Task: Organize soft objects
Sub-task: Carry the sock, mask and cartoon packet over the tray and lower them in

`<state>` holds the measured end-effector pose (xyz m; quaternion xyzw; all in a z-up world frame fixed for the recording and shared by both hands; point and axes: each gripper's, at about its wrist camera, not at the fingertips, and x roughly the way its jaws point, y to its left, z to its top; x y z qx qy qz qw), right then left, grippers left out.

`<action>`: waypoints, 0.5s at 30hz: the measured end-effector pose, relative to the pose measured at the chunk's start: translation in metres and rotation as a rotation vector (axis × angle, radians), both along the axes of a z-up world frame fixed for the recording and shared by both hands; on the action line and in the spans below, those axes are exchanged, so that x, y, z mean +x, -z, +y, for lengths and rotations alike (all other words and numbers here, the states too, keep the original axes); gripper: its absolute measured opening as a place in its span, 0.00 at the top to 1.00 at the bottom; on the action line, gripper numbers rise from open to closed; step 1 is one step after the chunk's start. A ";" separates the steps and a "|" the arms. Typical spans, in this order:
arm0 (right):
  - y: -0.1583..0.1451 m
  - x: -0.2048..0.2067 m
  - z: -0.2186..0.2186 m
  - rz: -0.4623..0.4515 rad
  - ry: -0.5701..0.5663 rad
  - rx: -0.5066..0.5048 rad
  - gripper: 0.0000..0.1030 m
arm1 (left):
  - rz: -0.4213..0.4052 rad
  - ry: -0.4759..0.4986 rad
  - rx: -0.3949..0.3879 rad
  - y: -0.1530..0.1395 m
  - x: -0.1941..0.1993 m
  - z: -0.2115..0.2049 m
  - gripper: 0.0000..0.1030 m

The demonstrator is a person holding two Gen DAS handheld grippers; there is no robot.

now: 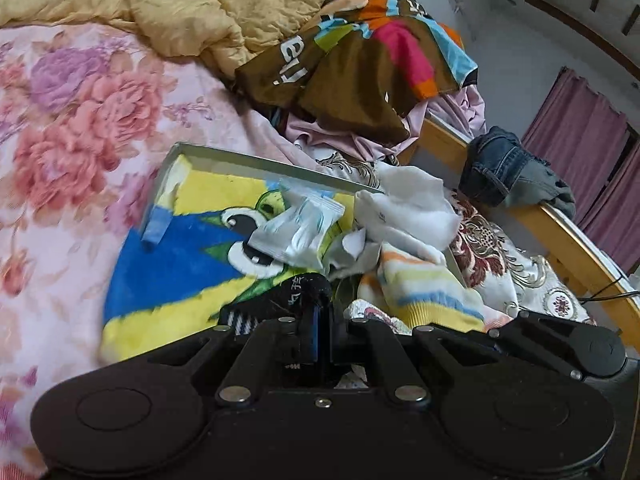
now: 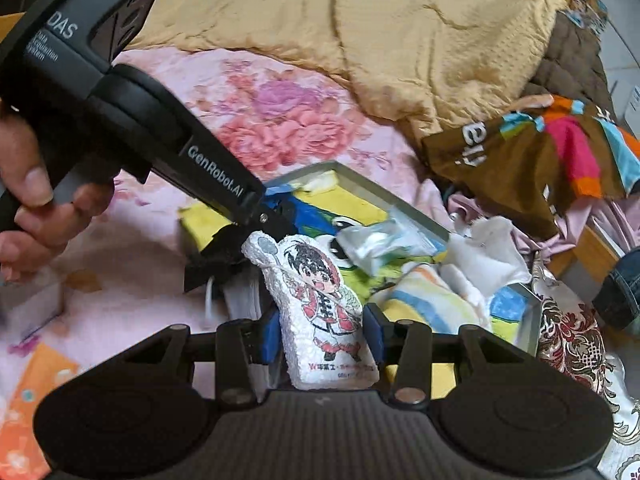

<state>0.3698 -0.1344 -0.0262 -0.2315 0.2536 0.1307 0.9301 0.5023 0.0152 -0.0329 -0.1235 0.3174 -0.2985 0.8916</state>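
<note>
My left gripper (image 1: pixel 324 320) is shut on a black sock (image 1: pixel 298 290) with white lettering and a striped cuff. It holds the sock just above a shallow grey box (image 1: pixel 240 160) lined with a yellow and blue bird towel (image 1: pixel 168 264). In the right wrist view the sock (image 2: pixel 218 258) hangs from the left gripper (image 2: pixel 260 228) over the box's near corner. My right gripper (image 2: pixel 320 332) is shut on a white spongy pad (image 2: pixel 320 300) printed with a cartoon figure, which it holds upright in front of the box (image 2: pixel 400 200). A clear plastic packet (image 1: pixel 296 228), a white cloth (image 1: pixel 408 204) and a pastel striped cloth (image 1: pixel 424 284) lie in the box.
The box rests on a pink floral bedsheet (image 1: pixel 80 128). A yellow quilt (image 2: pixel 400 40) and a brown multicoloured garment (image 1: pixel 372 60) lie behind it. Jeans (image 1: pixel 500 168) hang over the wooden bed rail (image 1: pixel 580 248) at the right. A person's hand (image 2: pixel 36 200) grips the left tool.
</note>
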 end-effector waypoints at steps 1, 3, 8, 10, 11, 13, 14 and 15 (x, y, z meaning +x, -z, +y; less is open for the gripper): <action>0.001 0.004 -0.002 0.004 0.008 0.008 0.55 | 0.000 0.002 0.012 0.001 0.006 -0.004 0.96; 0.003 0.012 -0.006 0.013 0.021 0.015 0.55 | 0.003 0.005 0.031 0.003 0.016 -0.012 0.96; 0.008 0.029 -0.013 0.039 0.054 0.031 0.55 | 0.019 -0.003 0.058 0.013 0.036 -0.027 0.96; 0.007 0.034 -0.012 0.030 0.056 0.026 0.56 | 0.026 -0.010 0.089 0.018 0.041 -0.031 0.96; 0.007 0.037 -0.012 0.036 0.056 0.018 0.56 | 0.032 -0.015 0.092 0.021 0.043 -0.032 0.96; 0.009 0.042 -0.010 0.055 0.060 0.014 0.56 | 0.052 -0.027 0.091 0.025 0.047 -0.031 0.96; 0.011 0.045 -0.010 0.067 0.063 0.009 0.56 | 0.062 -0.034 0.099 0.028 0.049 -0.032 0.96; 0.012 0.048 -0.010 0.078 0.068 0.004 0.55 | 0.066 -0.040 0.117 0.030 0.050 -0.033 0.96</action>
